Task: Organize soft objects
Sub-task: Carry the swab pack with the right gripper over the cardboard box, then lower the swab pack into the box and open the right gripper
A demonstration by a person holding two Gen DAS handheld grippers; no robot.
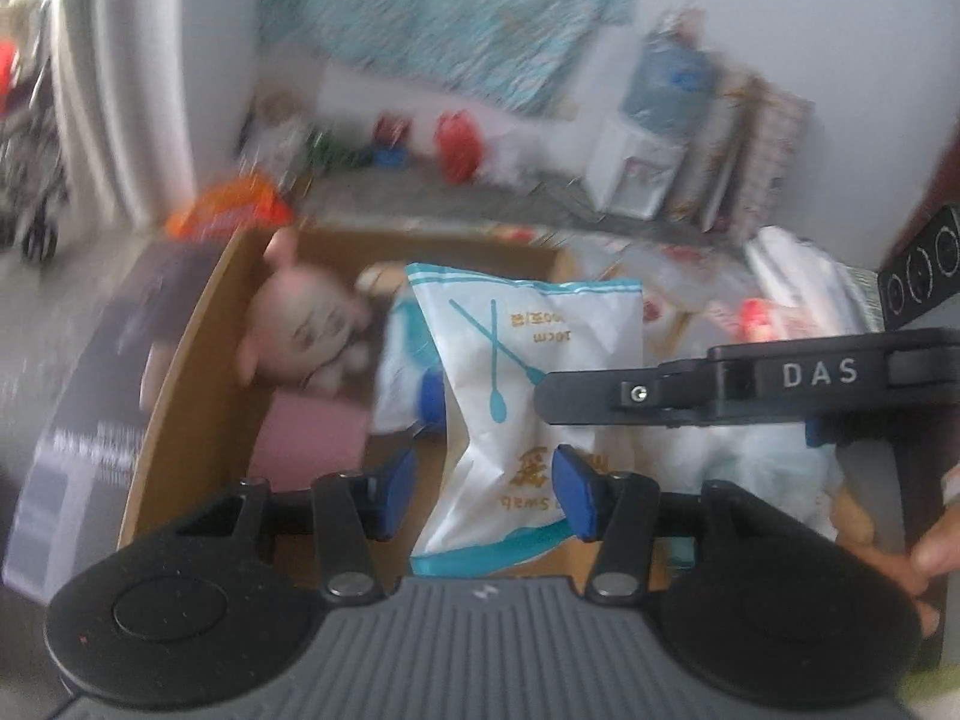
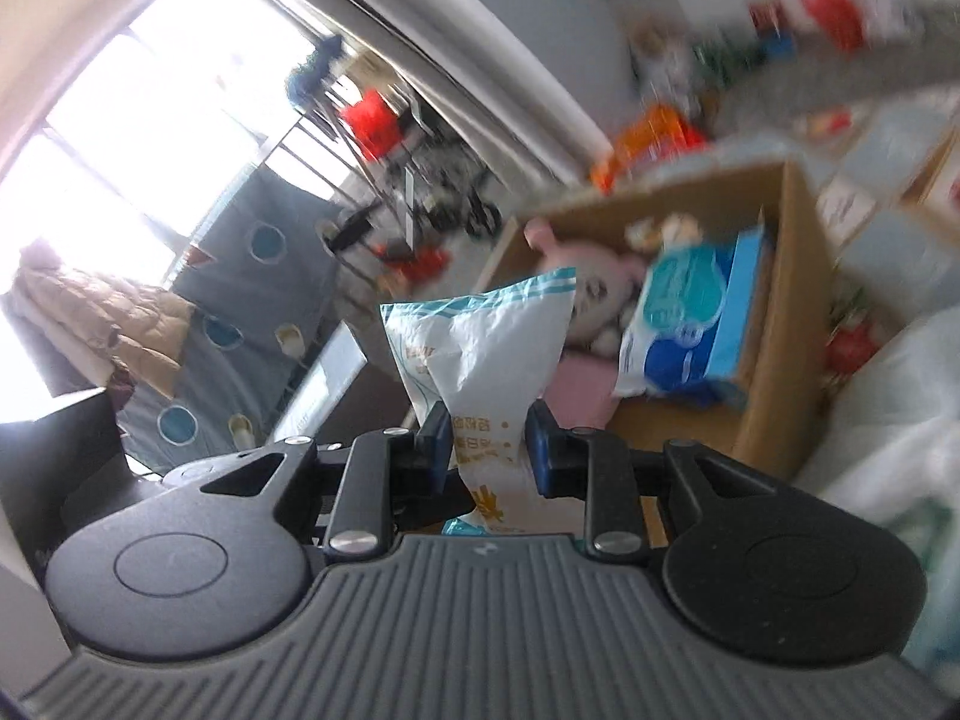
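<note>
1. Right tongs (image 2: 486,447) closed onto a white-and-teal cotton swab packet (image 2: 480,348); both blue pads press its lower half, and the packet stands upright between them
2. Left tongs (image 1: 485,495) spread wide; the same packet (image 1: 528,396) sits in the gap, touching or nearly touching the right-hand pad (image 1: 573,489), with the left-hand pad clear of it
3. Arm of the right tongs (image 1: 744,384) crosses the left wrist view from the right, its tip meeting the packet just ahead of the left tongs
4. Cardboard box (image 1: 180,372) lies ahead of and below both tongs, open at the top; the packet hangs over its opening
5. Pink plush toy (image 1: 306,324) rests in the far-left corner of the box, face up, beyond the left tongs
6. Pink soft item (image 1: 312,444) lies flat on the box floor, just ahead-left of the left tongs
7. Blue-and-white soft pack (image 2: 690,324) leans inside the box, ahead-right of the right tongs, against the box's right wall
8. Background heavily blurred; clutter beyond the box cannot be made out
</note>
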